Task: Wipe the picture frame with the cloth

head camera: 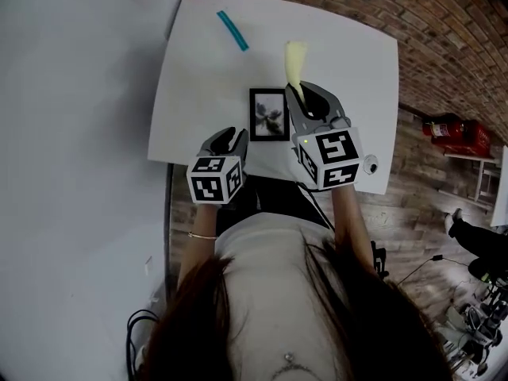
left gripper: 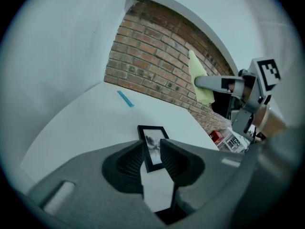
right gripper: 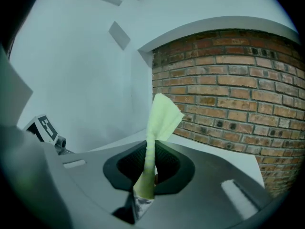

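Note:
A small black picture frame (head camera: pixel 268 114) lies flat on the white table (head camera: pixel 198 94), near its front edge. In the left gripper view the frame (left gripper: pixel 155 136) shows in the gap between the jaws. My left gripper (head camera: pixel 235 136) hovers open by the frame's near left corner, and its pads do not press on the frame. To the right of the frame, my right gripper (head camera: pixel 305 94) is shut on a pale yellow cloth (head camera: pixel 294 62). The cloth (right gripper: pixel 161 116) sticks up out of the closed jaws in the right gripper view. From the left gripper view the cloth (left gripper: pixel 200 78) and the right gripper sit up high on the right.
A teal strip (head camera: pixel 232 30) lies toward the far left of the table. A brick wall (head camera: pixel 444 22) runs behind and to the right, a white wall (head camera: pixel 71 133) to the left. A red extinguisher (head camera: pixel 454 129) sits on the wooden floor at the right.

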`<state>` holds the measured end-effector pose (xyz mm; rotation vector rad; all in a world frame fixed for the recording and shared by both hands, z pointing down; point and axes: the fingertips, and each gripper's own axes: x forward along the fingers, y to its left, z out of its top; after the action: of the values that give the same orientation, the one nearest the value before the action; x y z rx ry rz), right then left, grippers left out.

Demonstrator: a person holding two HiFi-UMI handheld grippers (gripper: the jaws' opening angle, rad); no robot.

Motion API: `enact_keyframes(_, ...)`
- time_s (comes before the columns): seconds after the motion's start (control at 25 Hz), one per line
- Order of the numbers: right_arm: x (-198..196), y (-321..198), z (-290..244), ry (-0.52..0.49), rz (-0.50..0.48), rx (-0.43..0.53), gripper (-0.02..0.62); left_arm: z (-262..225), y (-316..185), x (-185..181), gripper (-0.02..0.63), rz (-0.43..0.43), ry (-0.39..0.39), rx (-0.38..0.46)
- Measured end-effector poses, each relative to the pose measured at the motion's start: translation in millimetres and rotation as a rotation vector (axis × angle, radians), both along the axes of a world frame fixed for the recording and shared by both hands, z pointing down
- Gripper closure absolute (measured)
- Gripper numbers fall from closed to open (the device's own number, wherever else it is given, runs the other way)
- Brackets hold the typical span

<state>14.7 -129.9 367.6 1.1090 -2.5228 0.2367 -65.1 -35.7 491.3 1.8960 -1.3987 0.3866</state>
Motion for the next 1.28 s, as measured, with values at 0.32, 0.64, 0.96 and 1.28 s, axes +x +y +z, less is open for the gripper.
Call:
enact_keyframes(0.32, -13.4, -5.4, 27.9, 0.044, -0.047, -0.055, 0.561, 24.4, 2.5, 3.8, 0.486, 0.000, 0.010, -0.071)
enact_keyframes(0.64, -24.6, -13.1, 50.0, 0.069, -0.077, -0.104, 0.561, 43.5, 4.3, 9.0, 0.488, 0.017, 0.024, -0.134)
enact_keyframes(0.96, -36.4, -19.8, 73.0, 0.090, -0.104, -0.154, 0.561, 61.5, 8.2, 18.0, 0.486, 0.040, 0.030, -0.194)
enact_keyframes(1.28, -48.7, -24.2, 95.1, 0.114, -0.138, -0.196, 0.561, 74.8, 7.4, 19.3, 0.488, 0.054, 0.034, -0.237)
